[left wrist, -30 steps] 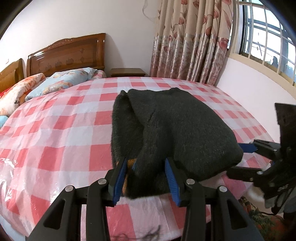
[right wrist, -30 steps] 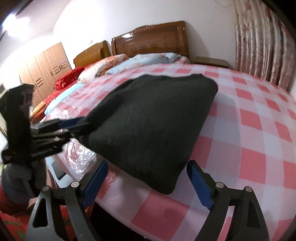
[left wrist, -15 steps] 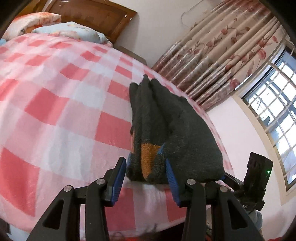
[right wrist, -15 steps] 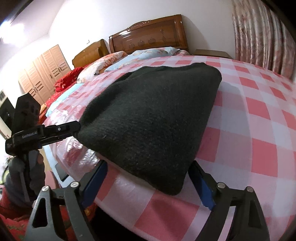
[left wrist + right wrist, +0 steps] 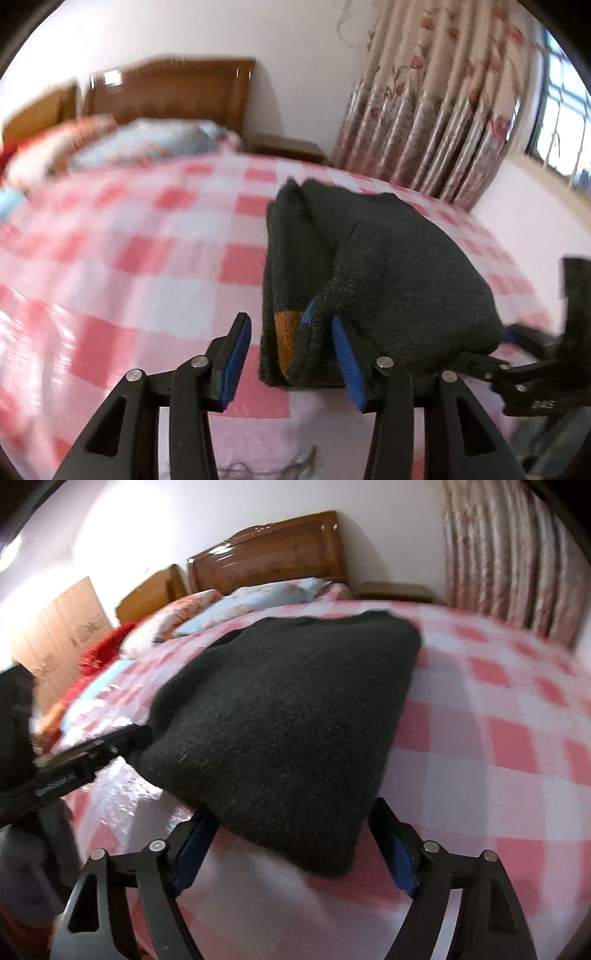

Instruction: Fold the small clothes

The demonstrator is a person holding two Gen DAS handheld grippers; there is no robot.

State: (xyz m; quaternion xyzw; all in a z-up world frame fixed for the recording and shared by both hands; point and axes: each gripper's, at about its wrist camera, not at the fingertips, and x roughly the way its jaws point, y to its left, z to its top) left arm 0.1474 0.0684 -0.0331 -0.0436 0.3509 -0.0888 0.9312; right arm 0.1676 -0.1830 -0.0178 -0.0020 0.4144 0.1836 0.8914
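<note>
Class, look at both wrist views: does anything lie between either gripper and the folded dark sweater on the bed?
Nothing visible. The dark sweater lies directly before the left gripper and the right gripper, on the checked bed cover.

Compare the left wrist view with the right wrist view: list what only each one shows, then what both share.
Only the left wrist view: the window, the sweater's stacked folded edges and its orange patch, and the left claw, open, its blue pads straddling that near corner without pressing it.

Only the right wrist view: the wardrobe, the red bedding, and the right claw, open around the sweater's other near corner.

Both: the dark folded sweater, checked bed cover, wooden headboard, pillows, curtains.
</note>
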